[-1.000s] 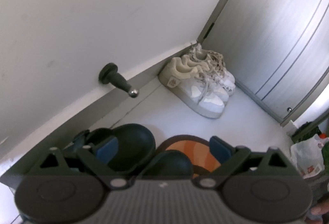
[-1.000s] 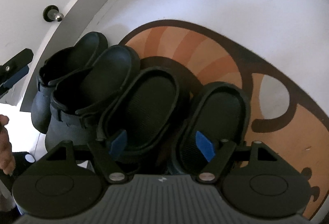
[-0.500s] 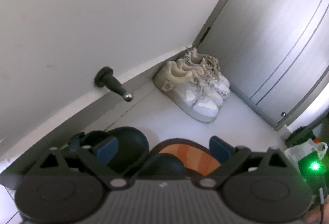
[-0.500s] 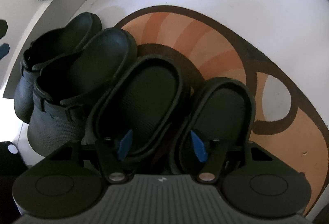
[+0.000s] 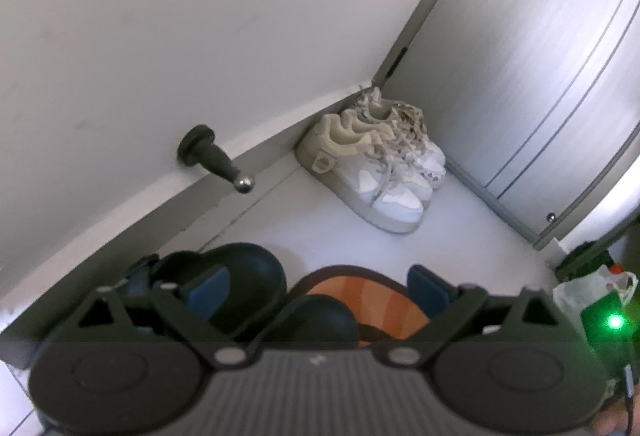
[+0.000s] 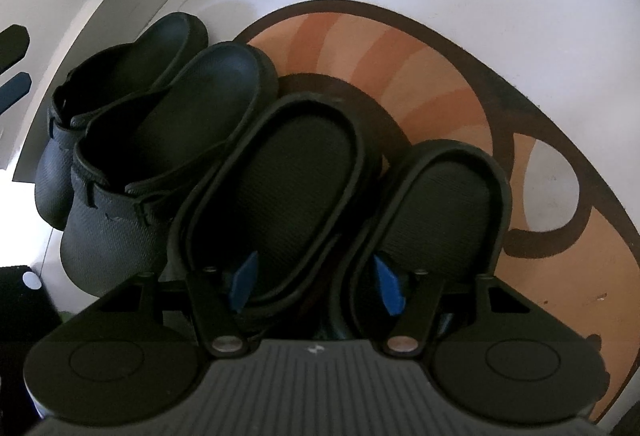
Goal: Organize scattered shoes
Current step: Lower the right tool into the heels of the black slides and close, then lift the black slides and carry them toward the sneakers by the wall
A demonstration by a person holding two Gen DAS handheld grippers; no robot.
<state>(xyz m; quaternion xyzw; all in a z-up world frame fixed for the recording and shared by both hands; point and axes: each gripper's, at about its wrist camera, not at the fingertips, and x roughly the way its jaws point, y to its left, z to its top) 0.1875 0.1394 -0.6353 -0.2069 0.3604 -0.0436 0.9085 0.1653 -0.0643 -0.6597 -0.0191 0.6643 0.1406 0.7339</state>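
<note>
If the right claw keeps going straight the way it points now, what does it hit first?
Most likely the two black slippers lying side by side on the orange rug. The open right claw already has a blue pad over each one's near end. Whether it touches them is unclear.

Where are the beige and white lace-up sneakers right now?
In the left wrist view, the beige and white sneakers sit in the far corner, between the white wall and grey door.

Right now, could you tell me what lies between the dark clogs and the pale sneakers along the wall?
Only bare white floor separates the dark clogs from the pale sneakers, as the left wrist view shows. The doorstop juts from the baseboard above that stretch.
</note>
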